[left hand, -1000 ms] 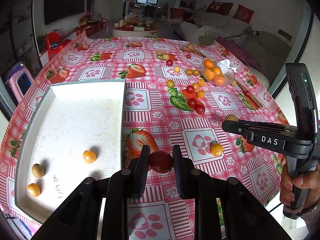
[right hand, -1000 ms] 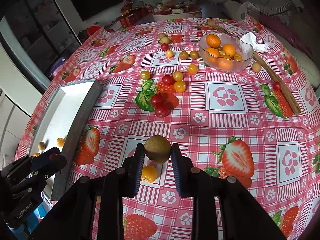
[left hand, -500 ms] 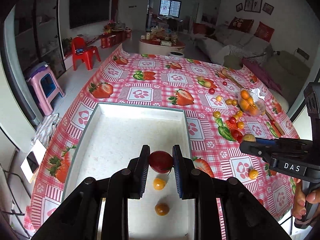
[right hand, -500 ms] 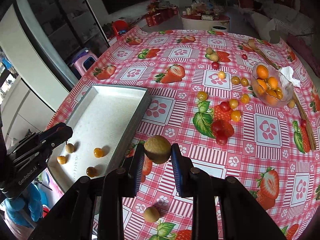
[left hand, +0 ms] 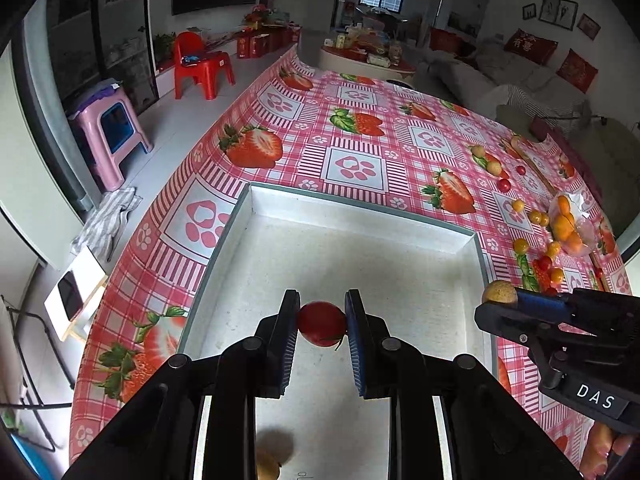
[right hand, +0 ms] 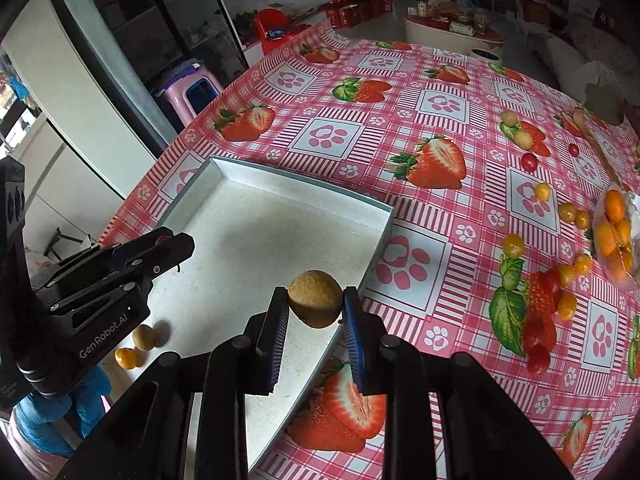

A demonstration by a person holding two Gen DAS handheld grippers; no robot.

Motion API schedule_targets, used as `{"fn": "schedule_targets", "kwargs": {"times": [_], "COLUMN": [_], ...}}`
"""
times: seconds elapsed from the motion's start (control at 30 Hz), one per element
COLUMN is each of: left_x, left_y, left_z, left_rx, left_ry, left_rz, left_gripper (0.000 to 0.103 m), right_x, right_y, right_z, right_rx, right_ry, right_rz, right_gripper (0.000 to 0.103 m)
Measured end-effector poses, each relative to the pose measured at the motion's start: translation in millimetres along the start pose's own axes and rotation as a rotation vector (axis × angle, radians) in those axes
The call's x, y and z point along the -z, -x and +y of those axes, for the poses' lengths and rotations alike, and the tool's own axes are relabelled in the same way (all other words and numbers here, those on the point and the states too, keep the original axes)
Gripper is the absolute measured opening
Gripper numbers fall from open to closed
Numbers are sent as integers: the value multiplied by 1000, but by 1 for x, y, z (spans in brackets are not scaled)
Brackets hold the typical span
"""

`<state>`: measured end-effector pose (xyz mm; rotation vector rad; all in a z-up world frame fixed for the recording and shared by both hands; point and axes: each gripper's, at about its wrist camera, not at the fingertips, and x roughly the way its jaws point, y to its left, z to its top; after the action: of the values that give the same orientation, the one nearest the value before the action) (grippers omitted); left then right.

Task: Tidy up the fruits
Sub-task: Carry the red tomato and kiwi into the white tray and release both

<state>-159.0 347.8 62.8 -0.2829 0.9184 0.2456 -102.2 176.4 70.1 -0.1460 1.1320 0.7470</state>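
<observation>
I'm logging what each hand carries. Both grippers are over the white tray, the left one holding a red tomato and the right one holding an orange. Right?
Not quite. The right gripper holds a brown, kiwi-like fruit, not an orange, as the right wrist view shows. The left gripper does hold the red tomato over the white tray.

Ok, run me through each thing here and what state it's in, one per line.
left tool: shut on red tomato, above the tray
right tool: shut on brown fruit, over the tray's edge
white tray: open, a few small fruits inside
clear bowl: upright, holding oranges
</observation>
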Motion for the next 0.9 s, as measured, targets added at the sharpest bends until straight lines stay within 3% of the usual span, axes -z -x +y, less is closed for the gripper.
{"fn": "schedule_targets", "kwargs": {"times": [0.37,0.6,0.63,0.67,0.7,0.83,0.9], "left_x": [-2,0,0,0,0,0,-1], "left_y": [-27,-37,-37,-35,-32,-24,-18], "left_z": [13,18,18,18,18,18,16], "left_rx": [-45,-70,-75,-81,-104,-86,-78], "left_ry": [15,28,27,23,22,24,27], "left_rz": [87,143,143,139,119,100,93], "left_gripper": [25,26,37,65,70,70,70], "right_x": [-26,-27,-26,-27,-27,-28,-27], "right_y": [-64,-72,-71,-70,-67,-47,-35], "right_z": [11,17,16,15,14,7,4], "right_rx": [46,68,55,41,26,-1,1], "right_ry": [57,97,95,87,78,42,23], "right_rz": [68,65,67,70,67,17,-8], "right_gripper": [30,32,37,43,47,73,78]}}
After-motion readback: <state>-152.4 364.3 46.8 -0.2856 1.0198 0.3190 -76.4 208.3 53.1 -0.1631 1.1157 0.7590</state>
